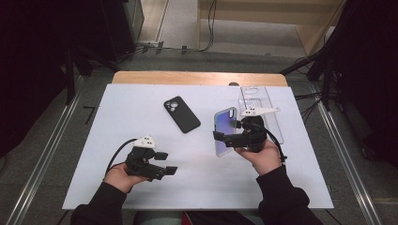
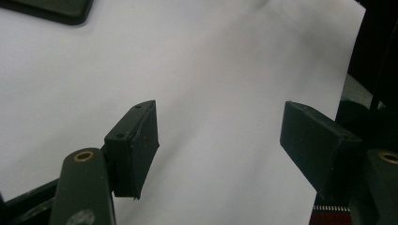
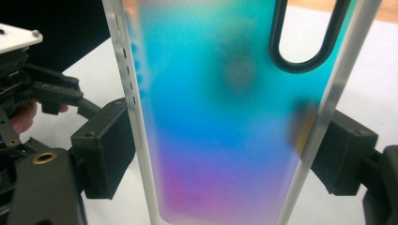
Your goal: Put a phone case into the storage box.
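Note:
My right gripper (image 1: 224,139) is shut on a translucent phone case (image 1: 225,131) that fades from teal to purple, holding it by its two long edges just above the table. In the right gripper view the case (image 3: 220,108) stands between the two pads (image 3: 105,150), camera cutout at the top. A black phone (image 1: 182,114) lies camera side up at the table's middle, apart from both grippers. My left gripper (image 1: 166,163) hovers open near the front left, jaws pointing right. Only white table surface lies between its pads (image 2: 136,145) in the left gripper view.
A white sheet (image 1: 141,108) covers the wooden table. A clear case or tray (image 1: 256,96) lies at the back right, just behind the right gripper. A dark corner of the black phone (image 2: 51,9) sits at the left gripper view's top left. Metal rails flank the table.

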`<state>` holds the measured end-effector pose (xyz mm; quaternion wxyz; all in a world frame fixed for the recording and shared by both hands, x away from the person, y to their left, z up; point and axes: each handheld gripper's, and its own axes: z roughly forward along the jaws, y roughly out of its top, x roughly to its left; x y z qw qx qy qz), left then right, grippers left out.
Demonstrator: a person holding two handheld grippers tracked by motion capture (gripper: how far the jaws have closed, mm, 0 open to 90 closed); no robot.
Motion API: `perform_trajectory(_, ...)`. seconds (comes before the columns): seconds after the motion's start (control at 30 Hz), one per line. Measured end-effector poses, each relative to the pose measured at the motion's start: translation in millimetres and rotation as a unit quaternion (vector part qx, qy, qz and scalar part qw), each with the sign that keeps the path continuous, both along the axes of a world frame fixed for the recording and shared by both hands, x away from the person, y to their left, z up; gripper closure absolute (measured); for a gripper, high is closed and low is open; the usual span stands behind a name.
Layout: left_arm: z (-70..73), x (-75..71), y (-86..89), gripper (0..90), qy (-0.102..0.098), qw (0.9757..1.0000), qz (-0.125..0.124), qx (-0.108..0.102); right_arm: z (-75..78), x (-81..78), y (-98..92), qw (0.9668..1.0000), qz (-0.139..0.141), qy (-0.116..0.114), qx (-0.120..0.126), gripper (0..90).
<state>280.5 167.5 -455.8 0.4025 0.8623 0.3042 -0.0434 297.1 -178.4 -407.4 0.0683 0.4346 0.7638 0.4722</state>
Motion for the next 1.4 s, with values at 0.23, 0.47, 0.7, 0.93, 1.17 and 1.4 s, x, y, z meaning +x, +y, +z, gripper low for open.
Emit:
perform_trajectory(0.23, -0.6, -2.6, 5.8, 28.3, 0.007, 0.9998, 0.016, 0.001, 7.7, 5.3, -11.1, 0.9998, -0.019, -0.007, 0.001, 16.3)
perform_trajectory(0.47, -0.8, -5.1, 12.4, 28.3, 0.004, 0.9996, 0.027, 0.000, 12.1, 10.4, -19.5, 0.9993, -0.036, -0.014, 0.000, 16.3)
perform_trajectory(0.7, -1.2, -7.9, 21.7, 28.4, 0.005, 0.9986, 0.052, 0.001, 18.7, 20.9, -34.9, 0.9982, -0.055, -0.024, 0.000, 16.3)
perform_trajectory(0.93, -0.6, -10.9, 29.2, 28.4, 0.008, 0.9976, 0.068, -0.005, 22.3, 29.1, -51.5, 0.9958, -0.085, -0.033, -0.003, 16.3)
perform_trajectory(1.17, -1.0, -14.8, 33.4, 28.4, 0.007, 0.9965, 0.083, -0.002, 22.7, 37.1, -66.2, 0.9914, -0.123, -0.043, -0.008, 16.3)
perform_trajectory(1.4, -2.2, -15.1, 35.5, 28.4, 0.008, 0.9957, 0.092, -0.007, 19.5, 44.2, -78.7, 0.9872, -0.150, -0.053, -0.008, 16.3)
